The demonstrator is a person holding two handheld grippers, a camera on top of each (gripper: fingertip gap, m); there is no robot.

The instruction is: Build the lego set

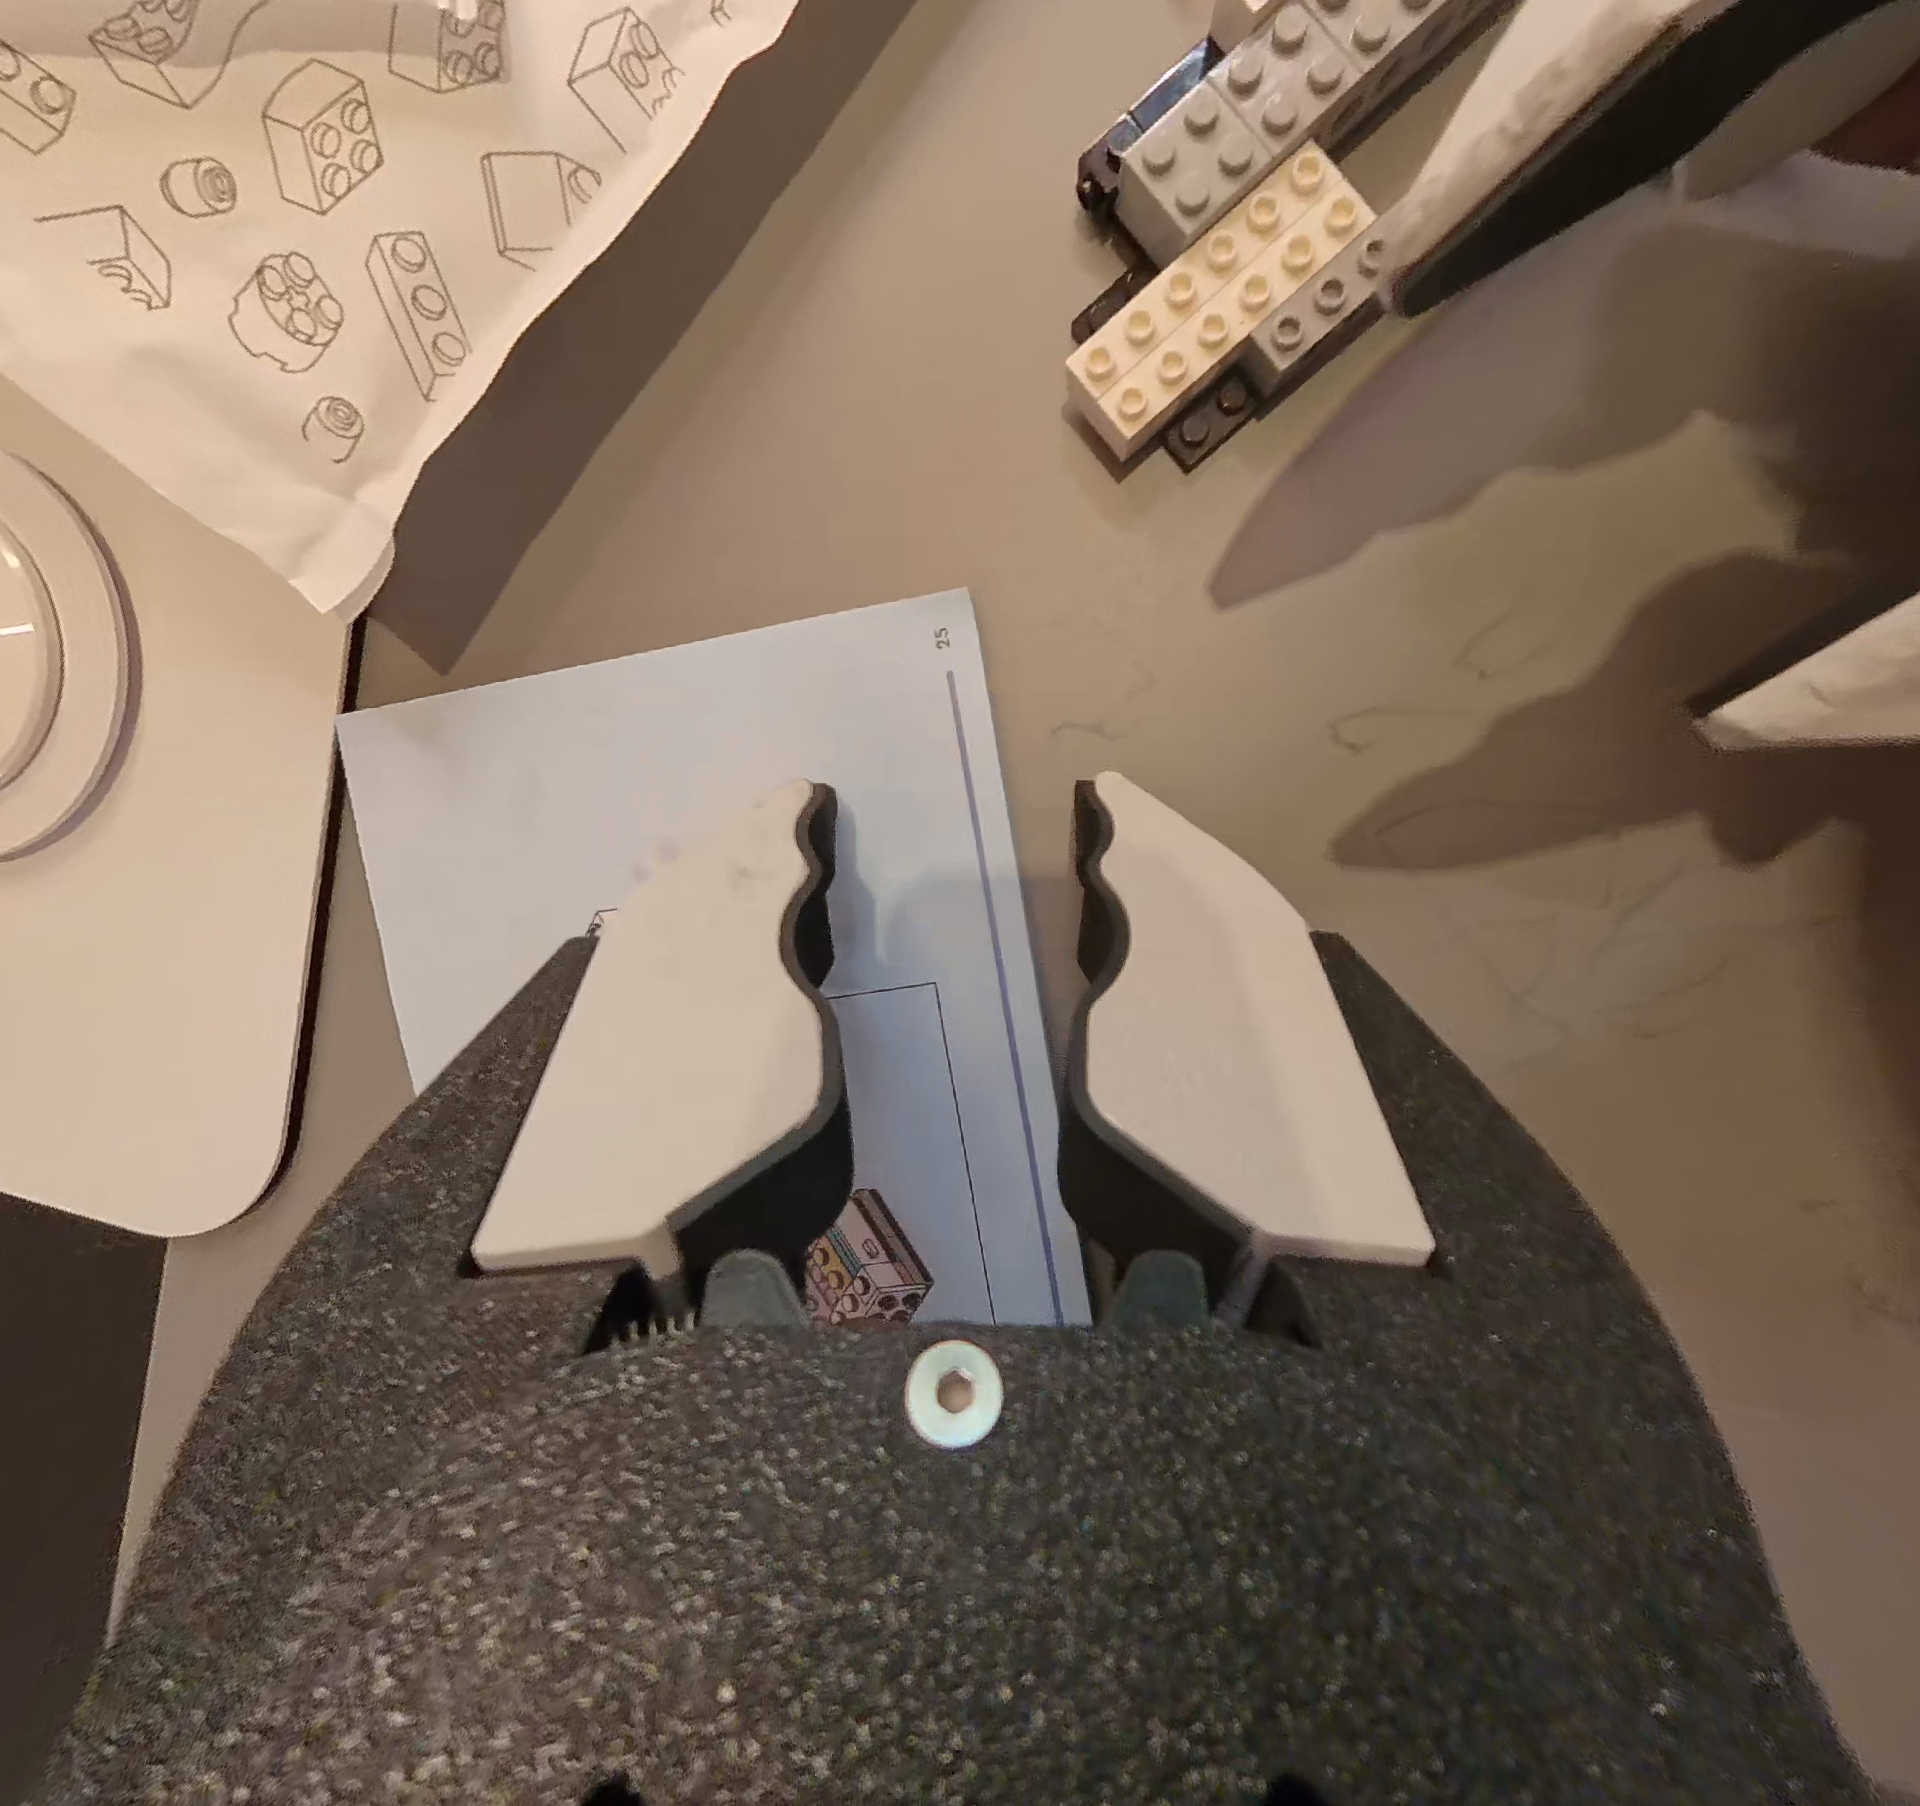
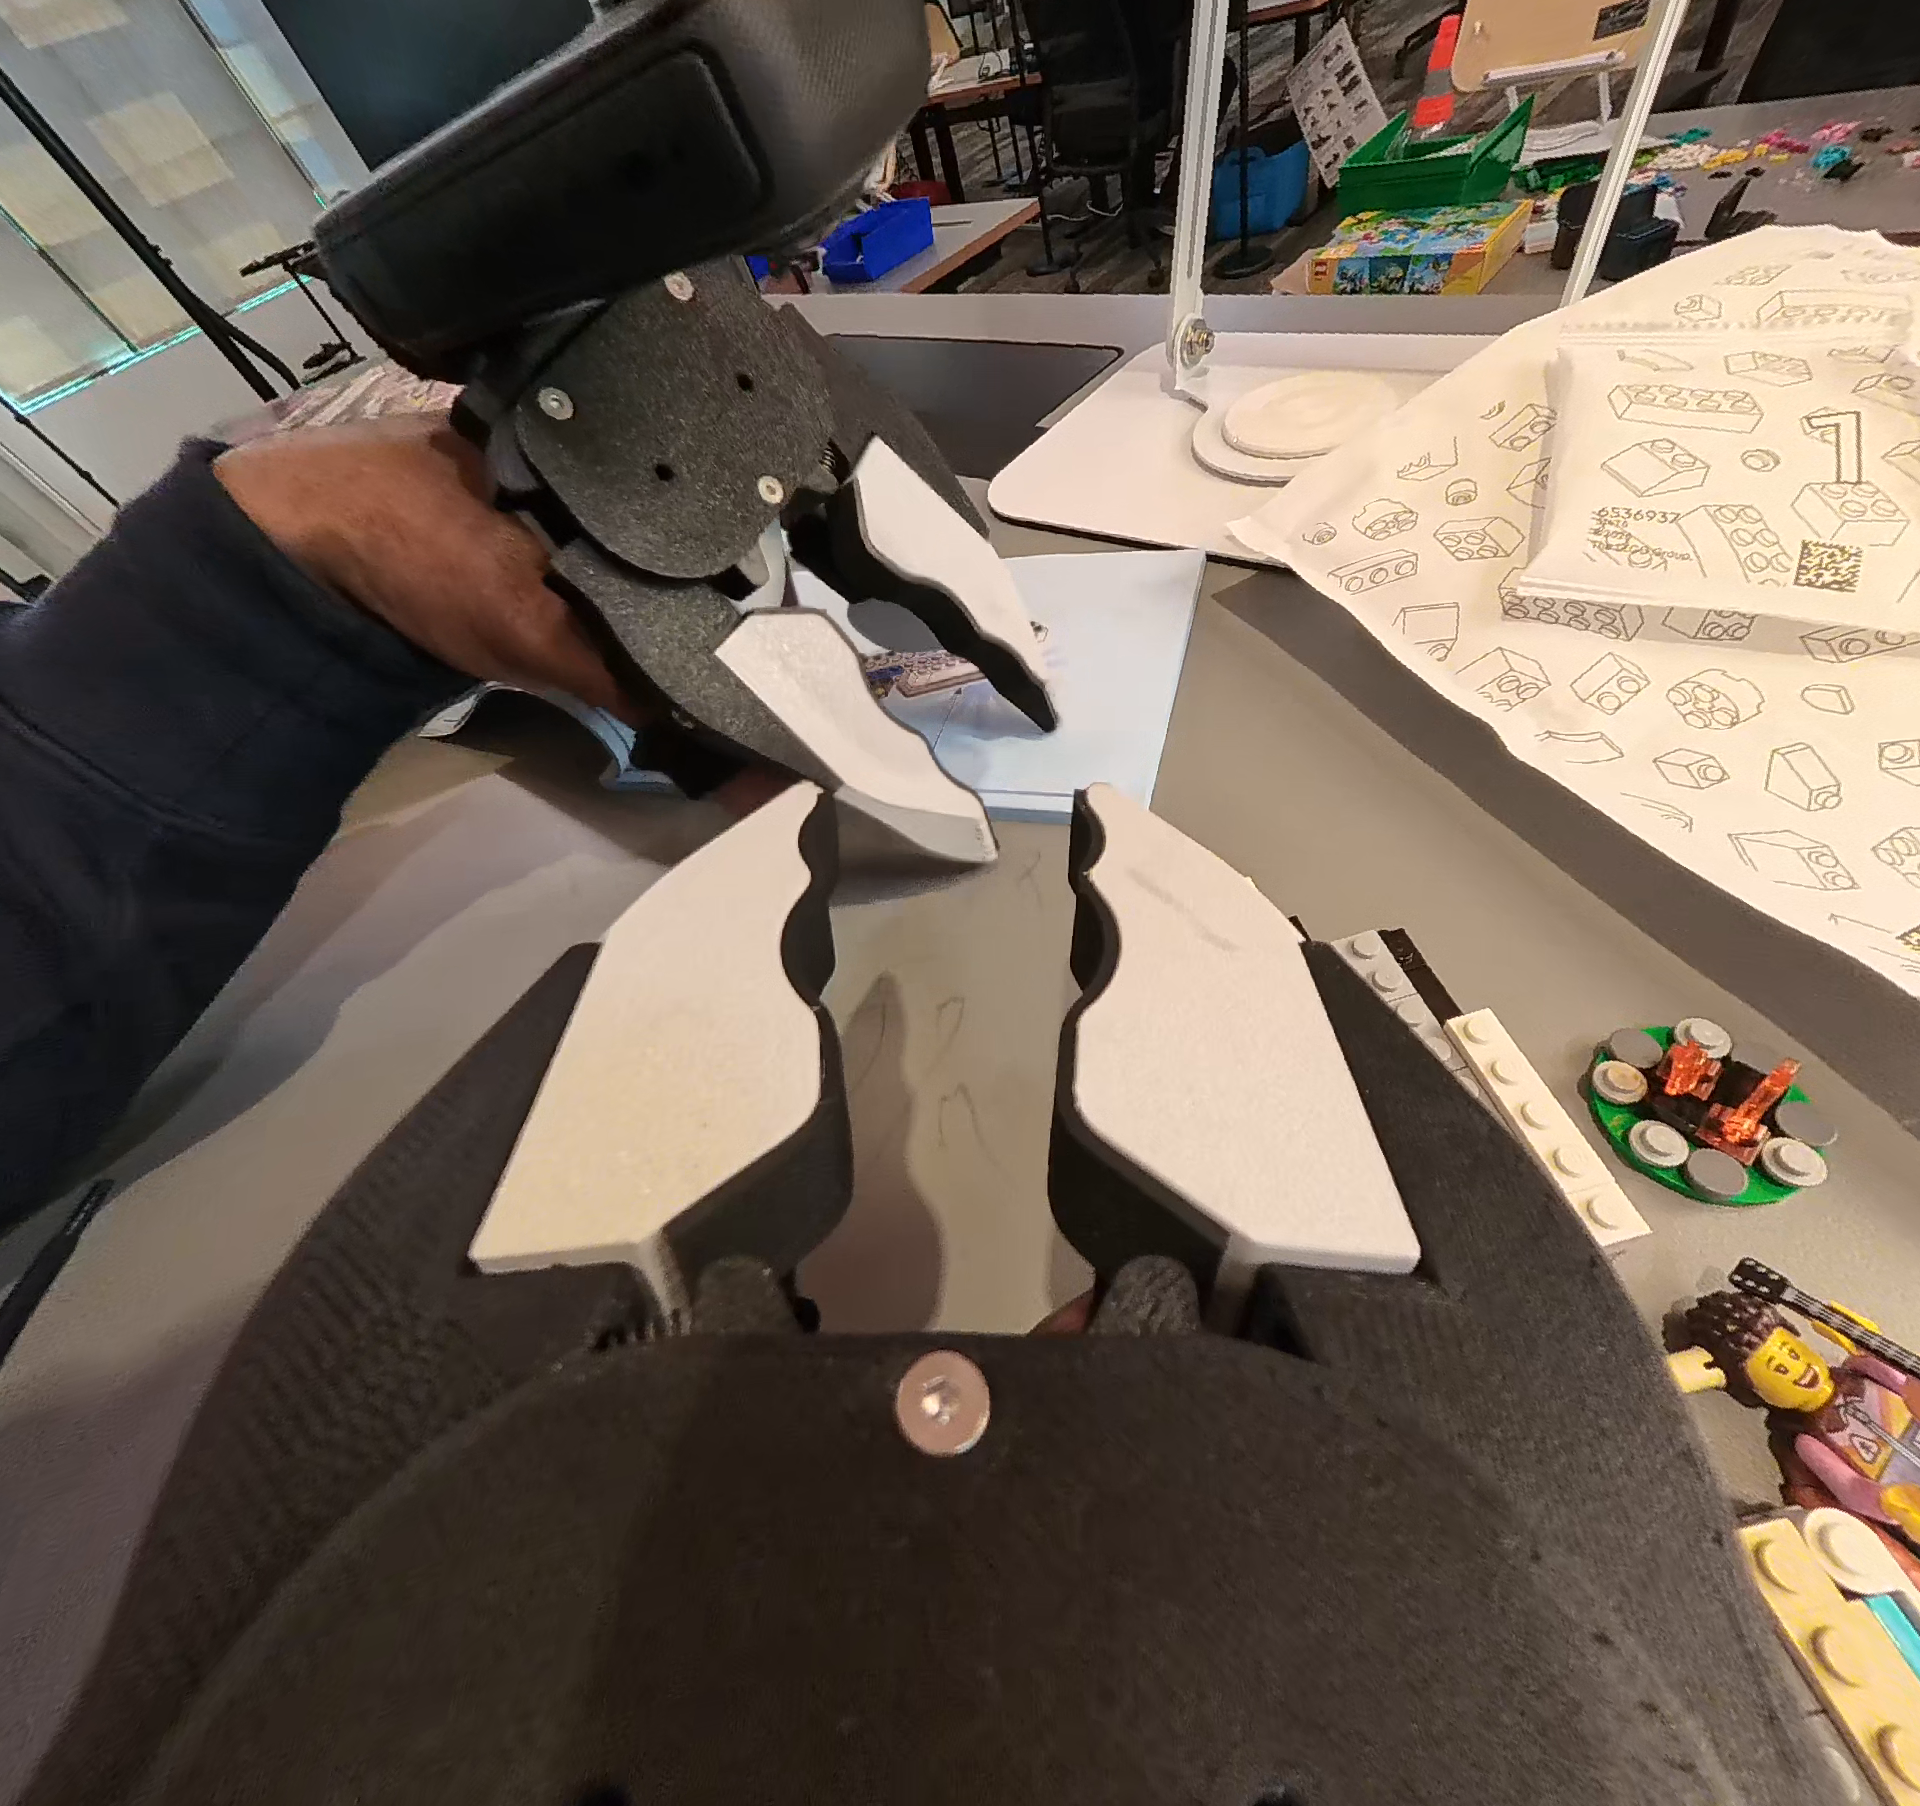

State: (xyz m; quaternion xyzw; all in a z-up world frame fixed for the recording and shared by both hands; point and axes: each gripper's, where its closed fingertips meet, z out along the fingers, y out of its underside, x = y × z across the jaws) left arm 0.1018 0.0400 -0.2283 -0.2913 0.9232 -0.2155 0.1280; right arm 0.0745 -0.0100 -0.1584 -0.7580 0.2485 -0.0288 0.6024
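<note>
Pale blue instruction booklet (image 1: pixel 665 821) lies flat under left gripper (image 1: pixel 951 790), fingers apart, gripping nothing.

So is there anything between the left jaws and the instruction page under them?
Nothing visible. The left gripper has open, empty jaws over the right edge of the instruction page, one fingertip at its surface. The brick model sits apart.

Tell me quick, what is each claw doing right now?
Left gripper: open, holding nothing, over the instruction booklet.
Right gripper: open, holding nothing, over the bare grey table.
</note>
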